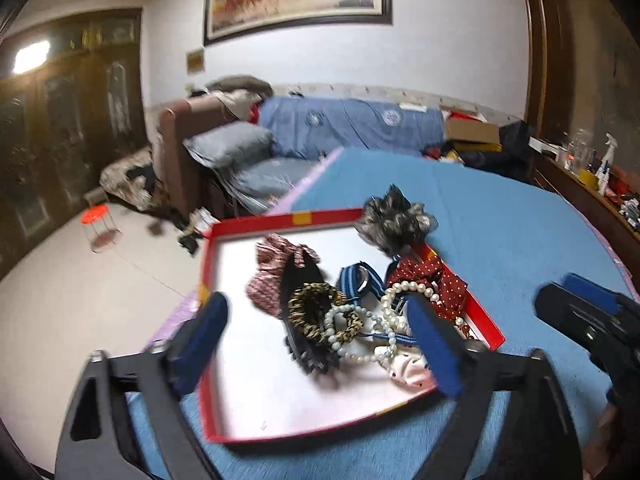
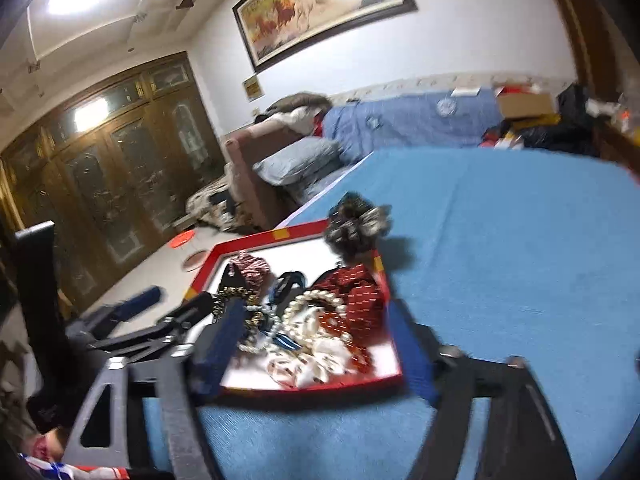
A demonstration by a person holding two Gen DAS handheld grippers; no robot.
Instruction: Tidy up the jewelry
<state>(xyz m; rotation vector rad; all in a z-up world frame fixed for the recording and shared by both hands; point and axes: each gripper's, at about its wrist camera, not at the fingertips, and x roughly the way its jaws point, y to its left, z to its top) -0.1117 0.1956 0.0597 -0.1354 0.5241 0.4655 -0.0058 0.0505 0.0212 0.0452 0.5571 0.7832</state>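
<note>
Jewelry sits in a heap inside the red box lid (image 1: 486,322), which rests on the blue cloth (image 1: 500,220) covering the surface. I see a pearl necklace (image 1: 394,300) draped over a leopard scrunchie (image 1: 310,312), with a black claw clip (image 1: 304,336) lying under them. A striped watch (image 1: 358,278) lies behind the pearls, a red dotted bow (image 1: 436,280) is on the right side, a pink striped scrunchie (image 1: 270,276) is at the back, and a pale scrunchie (image 1: 404,366) is near the front rim. A fluffy grey scrunchie (image 1: 394,220) perches on the far corner of the box.

I think the pearls are light but slippery, and they look tangled with the other things, so pulling them could drag the whole heap. I would pinch the strand where a loop lies free near the leopard scrunchie. The cloth pieces look soft and squashy and should be easy to take anywhere. The clip is stiff, so I would hold it across its spine.

My left gripper (image 1: 320,340) hovers over the near part of the box, jaws wide apart and holding nothing. My right gripper (image 2: 316,344) hangs over the near right end of the box, jaws also wide and empty. Both views are a bit blurry. A sofa (image 1: 340,128) is well behind the surface
</note>
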